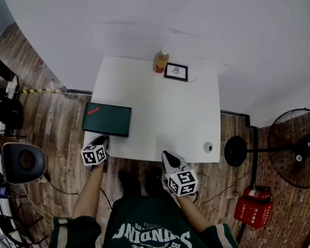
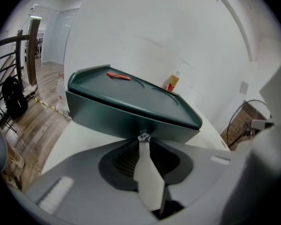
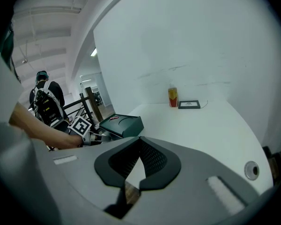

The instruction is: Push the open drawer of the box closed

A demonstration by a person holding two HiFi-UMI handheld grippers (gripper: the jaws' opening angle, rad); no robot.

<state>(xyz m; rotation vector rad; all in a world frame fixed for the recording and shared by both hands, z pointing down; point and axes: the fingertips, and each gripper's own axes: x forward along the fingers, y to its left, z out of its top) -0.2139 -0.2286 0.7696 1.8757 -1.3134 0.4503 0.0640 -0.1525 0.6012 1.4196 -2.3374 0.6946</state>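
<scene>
A dark green box (image 1: 107,119) lies at the left side of the white table (image 1: 165,118), with a small red thing (image 1: 93,110) on its lid. In the left gripper view its front face (image 2: 131,111) fills the middle, and no gap shows under the lid. My left gripper (image 1: 102,139) is at that front face, its jaw tips pinched on a small silvery knob (image 2: 143,136). My right gripper (image 1: 166,155) hovers at the table's near edge, well right of the box (image 3: 124,124). It is shut and empty (image 3: 139,138).
An orange bottle (image 1: 161,61) and a small black picture frame (image 1: 176,72) stand at the table's far edge. A round cable hole (image 1: 208,147) sits near the front right corner. A floor fan (image 1: 294,146) and a red extinguisher (image 1: 254,205) stand to the right. A person (image 3: 46,104) stands far off.
</scene>
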